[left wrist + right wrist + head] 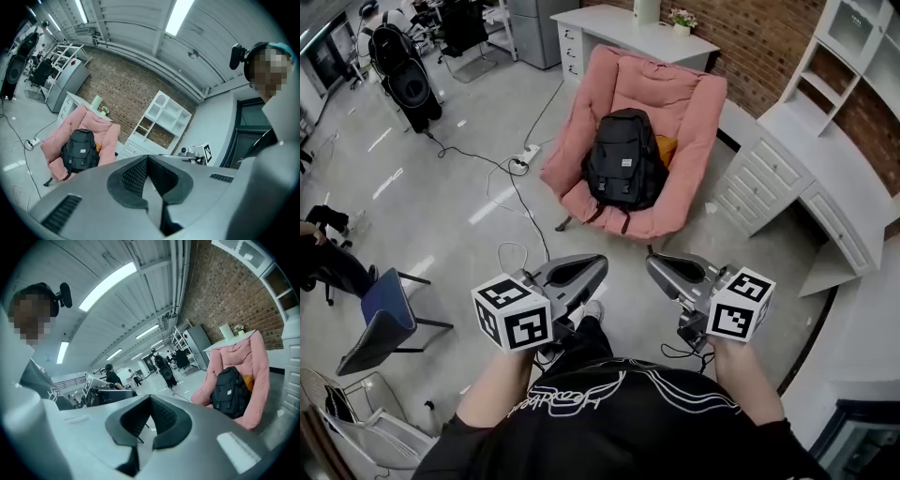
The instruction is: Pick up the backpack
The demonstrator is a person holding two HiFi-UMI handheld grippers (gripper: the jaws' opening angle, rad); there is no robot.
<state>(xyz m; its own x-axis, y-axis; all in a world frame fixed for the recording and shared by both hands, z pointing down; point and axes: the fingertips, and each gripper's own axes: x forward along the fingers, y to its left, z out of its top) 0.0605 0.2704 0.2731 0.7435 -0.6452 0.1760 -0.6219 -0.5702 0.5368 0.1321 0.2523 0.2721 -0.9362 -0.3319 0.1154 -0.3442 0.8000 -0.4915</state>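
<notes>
Grippers: left gripper and right gripper are both pressed together and empty, side by side, well short of the chair front.
Chair: pink and padded, the landmark for every place below.
Backpack: black, upright on the chair seat, leaning on the chair back; straps hang over the chair front.
Cable: loose on the floor left of the chair.
Risk, grip: jaws must spread first; closed tips would only shove the backpack deeper into the chair.
Risk, lift: pinching a dangling strap likely lets the backpack swing or tip off the chair.
Risk, approach: feet could snag the cable beside the chair.
</notes>
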